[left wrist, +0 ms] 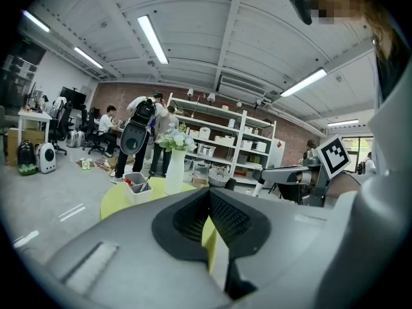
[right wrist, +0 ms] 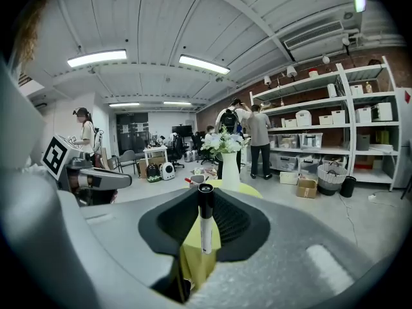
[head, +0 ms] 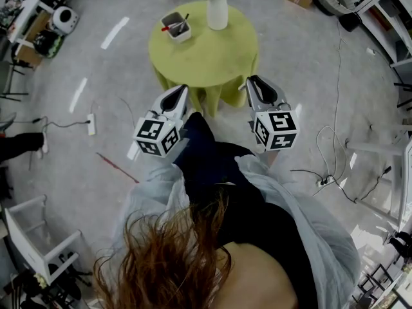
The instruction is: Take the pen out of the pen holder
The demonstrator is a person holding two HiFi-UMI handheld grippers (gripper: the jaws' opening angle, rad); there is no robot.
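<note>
Pinching a slim black-capped pen (right wrist: 205, 230) is the right gripper (right wrist: 206, 198); ribbed left gripper (left wrist: 209, 195) jaws meet.

The table (head: 212, 56) lies ahead of us.
On it, the pen holder (head: 176, 26) sits left of the vase (head: 217, 11); nearer us, our left gripper (head: 181, 90) and right gripper (head: 253, 81) hang side by side at its near edge, a pen (right wrist: 205, 217) upright between the right one's jaws.

An open lab or workshop hall: behind the round green table (head: 212, 60) stand white racks of storage boxes (right wrist: 322, 132) against a brick wall (left wrist: 122, 94); beside it a corded power strip (head: 91, 123) lies on the grey floor (head: 64, 166), with long strip lights (left wrist: 152, 38) overhead.
</note>
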